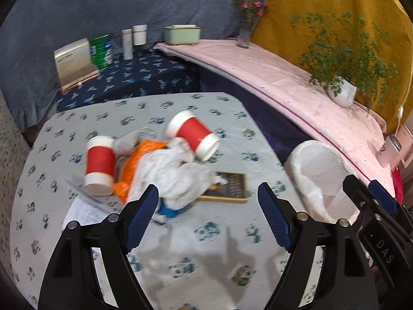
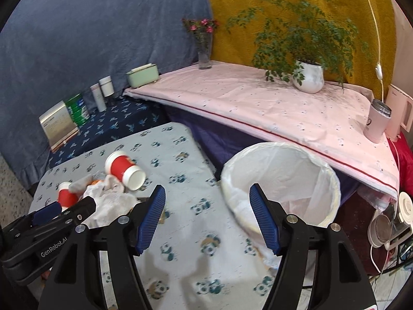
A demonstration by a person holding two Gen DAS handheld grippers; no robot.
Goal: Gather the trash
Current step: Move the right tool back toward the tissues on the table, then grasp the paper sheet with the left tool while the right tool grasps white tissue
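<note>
A trash pile lies on the panda-print table point(image 1: 206, 248): a red paper cup point(image 1: 100, 165) standing upside down, a second red cup point(image 1: 193, 134) on its side, an orange bag point(image 1: 134, 165) and crumpled white tissue point(image 1: 175, 173). My left gripper point(image 1: 207, 193) is open and empty just in front of the tissue. My right gripper point(image 2: 207, 193) is open and empty above the table edge, beside the white-lined trash bin point(image 2: 281, 180). The bin point(image 1: 322, 175) stands right of the table. The tipped cup point(image 2: 124, 170) and tissue point(image 2: 108, 201) also show in the right wrist view.
A dark book point(image 1: 229, 187) lies partly under the tissue, papers point(image 1: 82, 206) at the pile's left. A pink-covered shelf point(image 2: 258, 103) holds a potted plant point(image 2: 308, 76), a vase point(image 2: 204, 51), a pink mug point(image 2: 376, 121). Boxes and cans point(image 1: 98, 51) stand behind.
</note>
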